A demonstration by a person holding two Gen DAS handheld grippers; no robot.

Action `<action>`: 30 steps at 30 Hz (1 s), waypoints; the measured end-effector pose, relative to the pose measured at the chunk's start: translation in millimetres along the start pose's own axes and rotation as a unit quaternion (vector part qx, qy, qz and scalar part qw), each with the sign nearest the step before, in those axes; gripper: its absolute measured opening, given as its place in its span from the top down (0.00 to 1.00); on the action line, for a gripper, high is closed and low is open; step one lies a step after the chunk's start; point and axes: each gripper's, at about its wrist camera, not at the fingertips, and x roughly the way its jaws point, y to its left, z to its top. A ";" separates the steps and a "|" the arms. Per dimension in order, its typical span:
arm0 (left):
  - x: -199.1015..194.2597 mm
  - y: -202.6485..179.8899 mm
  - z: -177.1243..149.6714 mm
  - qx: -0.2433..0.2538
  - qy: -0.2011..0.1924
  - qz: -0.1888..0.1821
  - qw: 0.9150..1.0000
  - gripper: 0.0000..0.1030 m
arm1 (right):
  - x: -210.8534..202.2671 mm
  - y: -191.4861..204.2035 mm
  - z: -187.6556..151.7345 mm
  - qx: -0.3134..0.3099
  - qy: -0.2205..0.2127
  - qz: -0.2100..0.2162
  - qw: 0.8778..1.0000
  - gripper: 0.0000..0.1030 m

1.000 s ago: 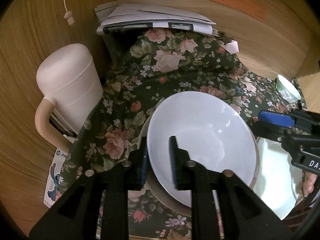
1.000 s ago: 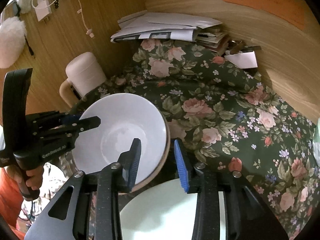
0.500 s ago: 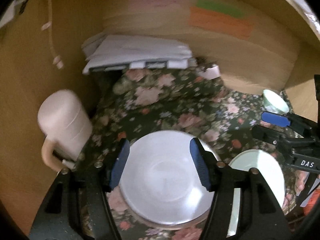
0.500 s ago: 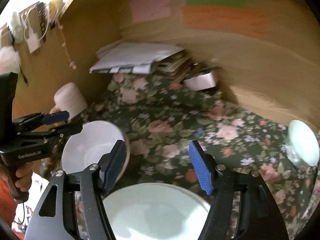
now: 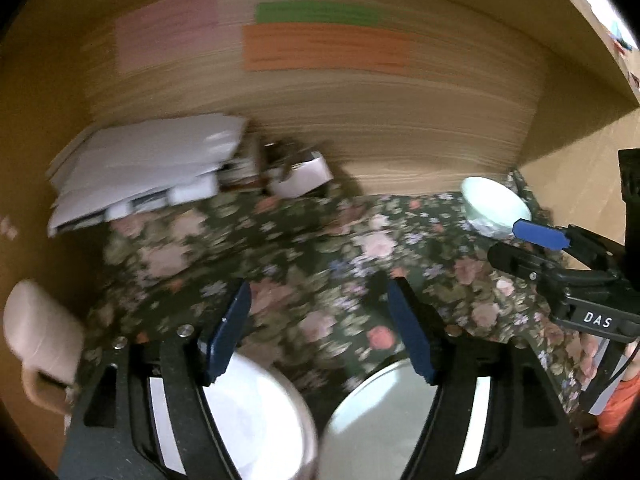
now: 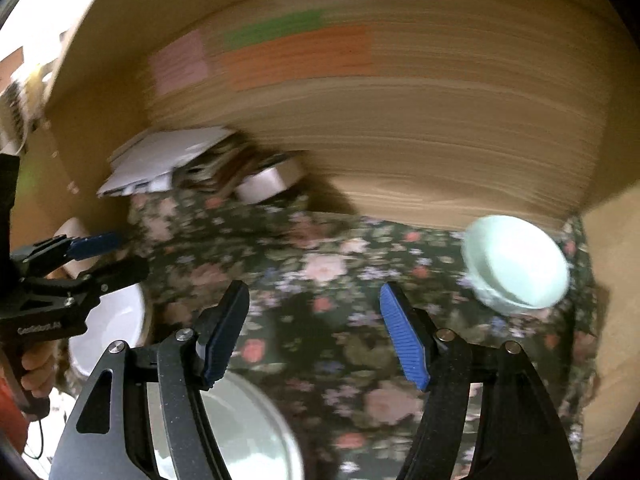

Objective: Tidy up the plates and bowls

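My left gripper (image 5: 320,320) is open and empty, raised above the floral cloth (image 5: 320,248). Below it sit a white bowl (image 5: 256,412) on a tan plate and a pale green plate (image 5: 376,420) to its right. My right gripper (image 6: 314,324) is open and empty too. It shows in the left wrist view at the right edge (image 5: 532,244). A small pale green bowl (image 6: 516,264) sits at the far right by the wooden wall; it also shows in the left wrist view (image 5: 494,206). The pale green plate (image 6: 248,428) and white bowl (image 6: 112,328) lie low left in the right wrist view.
A stack of white papers (image 5: 148,168) and a small white box (image 5: 304,176) lie at the back. A pink jug (image 5: 40,336) stands at the left. Wooden walls (image 5: 360,100) with coloured notes enclose the back and sides.
My left gripper let go of the white bowl, opened wide and lifted back. My right gripper also opened and rose, and both views tilted up toward the back wall.
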 end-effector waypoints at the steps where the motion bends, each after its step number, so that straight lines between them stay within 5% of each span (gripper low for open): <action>1: 5.6 -8.3 4.0 0.007 0.001 -0.004 1.000 0.31 | -0.6 -8.7 0.2 0.007 -0.001 -0.008 1.000 0.37; 16: 91.5 -91.4 52.7 0.052 0.053 -0.053 0.996 0.29 | 17.9 -122.7 -6.9 0.115 0.018 -0.101 0.988 0.37; 25: 132.9 -105.8 62.1 0.055 0.081 -0.061 0.993 0.29 | 39.4 -181.7 -17.0 0.180 0.036 -0.159 0.970 0.37; 30: 145.2 -109.7 65.8 0.060 0.084 -0.062 0.993 0.29 | 50.9 -195.4 -23.0 0.200 0.058 -0.155 0.966 0.38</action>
